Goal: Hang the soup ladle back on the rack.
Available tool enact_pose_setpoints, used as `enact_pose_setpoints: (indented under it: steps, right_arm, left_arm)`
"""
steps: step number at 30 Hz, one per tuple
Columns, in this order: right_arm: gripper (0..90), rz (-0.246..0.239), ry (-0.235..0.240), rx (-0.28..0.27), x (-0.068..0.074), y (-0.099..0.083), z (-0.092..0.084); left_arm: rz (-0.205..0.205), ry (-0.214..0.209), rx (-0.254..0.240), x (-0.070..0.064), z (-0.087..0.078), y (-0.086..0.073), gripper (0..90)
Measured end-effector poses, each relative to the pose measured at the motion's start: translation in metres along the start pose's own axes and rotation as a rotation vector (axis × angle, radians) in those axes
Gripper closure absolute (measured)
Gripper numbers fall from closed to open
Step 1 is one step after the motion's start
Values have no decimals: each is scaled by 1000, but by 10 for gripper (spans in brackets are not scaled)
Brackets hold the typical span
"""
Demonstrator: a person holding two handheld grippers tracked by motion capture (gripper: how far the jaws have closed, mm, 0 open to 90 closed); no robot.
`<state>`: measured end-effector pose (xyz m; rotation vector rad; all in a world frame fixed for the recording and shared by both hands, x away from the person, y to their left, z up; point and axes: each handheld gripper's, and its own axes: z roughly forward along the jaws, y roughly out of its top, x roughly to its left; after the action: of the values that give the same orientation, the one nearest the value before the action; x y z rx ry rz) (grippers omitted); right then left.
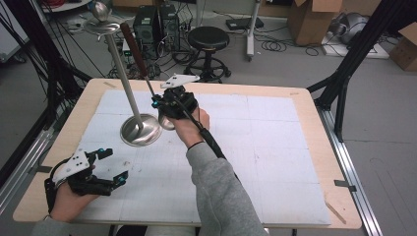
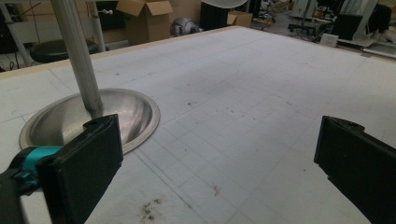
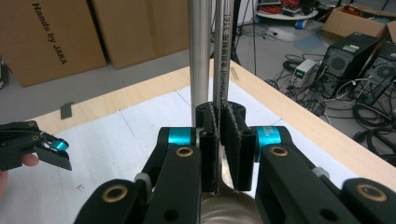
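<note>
A steel stand rises from a round base (image 1: 141, 130) (image 2: 60, 119) on the white mat, its pole (image 1: 120, 73) (image 3: 200, 51) leaning up to a small top dish (image 1: 102, 27). My right gripper (image 1: 158, 102) (image 3: 219, 116) is shut on the thin steel shaft (image 3: 222, 51) of a ladle, just right of the pole. The ladle's dark wooden handle (image 1: 134, 46) points up and back, and its bowl (image 3: 224, 212) hangs below the jaws. My left gripper (image 1: 105, 167) (image 2: 219, 163) rests open near the table's front left, with nothing between its pads.
The wooden table (image 1: 305, 98) carries a white gridded mat (image 1: 265, 147) with free room to the right. Behind the table stand a black stool (image 1: 208, 39), computer towers (image 1: 152, 24) and cardboard boxes (image 1: 314, 17). Black frame posts (image 1: 354, 54) flank the table.
</note>
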<state>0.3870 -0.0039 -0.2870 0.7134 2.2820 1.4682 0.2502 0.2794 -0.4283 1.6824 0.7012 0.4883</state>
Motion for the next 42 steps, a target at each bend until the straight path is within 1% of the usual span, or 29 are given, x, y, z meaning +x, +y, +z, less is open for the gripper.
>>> enact_pose_setpoints:
  steps: [1,2,3,4,6,7,8,15,16,19,22,23,25,27,33,34,35,38,39,40,42]
  right_arm:
    - [851,3,0,0,0,0,1]
    - [851,-5,1,2,0,0,2]
    - [851,5,4,6,0,0,3]
    - [851,5,4,6,0,0,3]
    - [851,1,1,6,0,1,5]
    - [851,-2,7,8,0,1,7]
    - [851,6,3,11,0,1,8]
    - [851,4,6,16,1,4,14]
    - [851,10,8,17,1,4,14]
    - [851,5,8,22,1,5,16]
    - [851,2,7,20,0,6,18]
    - [851,8,8,22,1,6,18]
    - [851,0,9,17,0,6,20]
    - [851,7,8,19,0,7,22]
    - [850,-1,13,18,0,8,26]
    - [850,11,14,19,1,8,26]
    - [850,11,14,19,1,8,26]
    - [847,6,9,17,1,8,27]
    - [841,-3,-3,15,1,7,27]
    - [834,-12,-5,13,1,7,28]
    - [831,-9,-5,10,2,7,28]
  left_arm:
    - [-2,-2,0,0,0,0,17]
    - [-2,-2,0,0,0,0,17]
    - [-1,-2,0,0,0,0,17]
    - [-2,-2,-1,0,0,0,17]
    - [0,0,0,0,-1,0,17]
    - [1,0,1,0,-1,0,17]
    - [1,0,1,0,-1,0,17]
    - [-3,3,-3,0,-2,0,17]
    - [-3,2,-3,0,-2,0,17]
    - [-2,5,-2,0,-3,0,17]
    - [-4,3,-2,0,-3,0,17]
    - [-4,3,-2,0,-3,0,17]
    - [0,4,-1,1,-4,-1,17]
    - [-2,7,-2,1,-4,-1,17]
    - [-1,7,-3,1,-5,-1,18]
    - [-3,6,-2,1,-5,-1,17]
    - [-5,7,-3,0,-5,-1,17]
    - [-5,7,-2,0,-5,-1,17]
    - [0,6,-2,1,-5,-1,17]
    - [-2,10,-2,0,-5,-1,17]
    - [2,8,-3,1,-5,-1,17]
